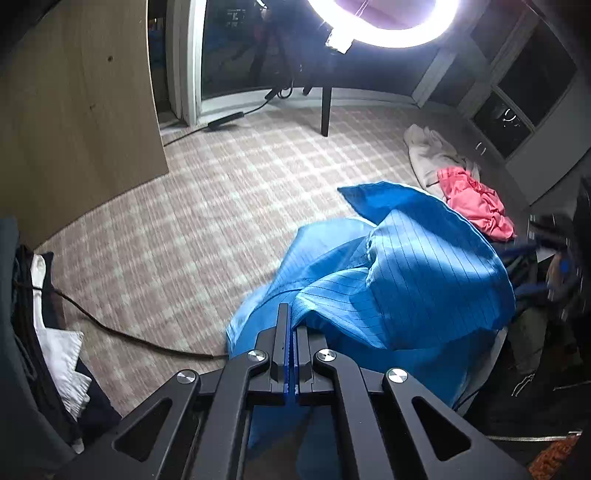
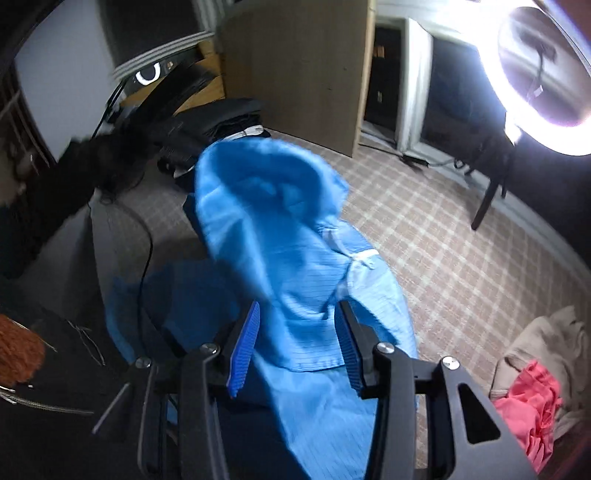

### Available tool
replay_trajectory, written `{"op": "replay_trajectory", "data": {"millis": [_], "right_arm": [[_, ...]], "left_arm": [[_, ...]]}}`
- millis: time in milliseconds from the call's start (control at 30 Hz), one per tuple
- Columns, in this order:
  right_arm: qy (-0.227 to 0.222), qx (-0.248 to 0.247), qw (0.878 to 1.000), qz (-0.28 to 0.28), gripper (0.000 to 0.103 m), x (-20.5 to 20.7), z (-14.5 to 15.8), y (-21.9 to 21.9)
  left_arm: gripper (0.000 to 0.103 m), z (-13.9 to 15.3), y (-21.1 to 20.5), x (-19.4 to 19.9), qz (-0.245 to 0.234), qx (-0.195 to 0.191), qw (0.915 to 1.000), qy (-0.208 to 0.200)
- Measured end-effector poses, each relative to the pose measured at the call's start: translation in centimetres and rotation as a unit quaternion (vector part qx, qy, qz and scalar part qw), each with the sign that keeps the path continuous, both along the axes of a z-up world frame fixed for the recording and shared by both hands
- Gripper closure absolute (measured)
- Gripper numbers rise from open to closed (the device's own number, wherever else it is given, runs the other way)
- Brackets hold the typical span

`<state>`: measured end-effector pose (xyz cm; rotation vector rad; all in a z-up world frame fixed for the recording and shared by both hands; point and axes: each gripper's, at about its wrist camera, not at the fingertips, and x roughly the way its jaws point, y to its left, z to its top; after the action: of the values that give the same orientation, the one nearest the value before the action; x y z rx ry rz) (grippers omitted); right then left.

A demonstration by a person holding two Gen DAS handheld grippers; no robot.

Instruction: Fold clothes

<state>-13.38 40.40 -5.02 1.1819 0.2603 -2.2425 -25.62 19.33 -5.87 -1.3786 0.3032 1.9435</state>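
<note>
A bright blue pinstriped garment (image 1: 399, 273) hangs bunched above a checked carpet. My left gripper (image 1: 293, 325) is shut on a fold of its edge and holds it up. In the right wrist view the same blue garment (image 2: 295, 236) drapes down between my right gripper's fingers. My right gripper (image 2: 299, 325) is open, its blue-padded fingers (image 2: 245, 343) wide apart on either side of the cloth. Whether the cloth touches the pads I cannot tell. This view is motion-blurred.
A pink garment (image 1: 476, 203) on a beige one (image 1: 428, 155) lies on the carpet, also seen in the right wrist view (image 2: 528, 402). A ring light (image 1: 384, 26) on a stand, a wooden panel (image 1: 74, 110), a dark cable (image 1: 122, 332) and folded dark and white clothes (image 1: 55, 350) surround the carpet (image 1: 221, 203).
</note>
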Motion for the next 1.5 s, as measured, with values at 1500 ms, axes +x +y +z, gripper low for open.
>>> {"op": "replay_trajectory", "data": {"millis": [1500], "right_arm": [[-0.076, -0.005, 0.995, 0.068, 0.068, 1.6, -5.8, 5.1]], "left_arm": [[0.067, 0.3, 9.1, 8.0, -0.149, -0.155, 0.9704, 0.111]]}}
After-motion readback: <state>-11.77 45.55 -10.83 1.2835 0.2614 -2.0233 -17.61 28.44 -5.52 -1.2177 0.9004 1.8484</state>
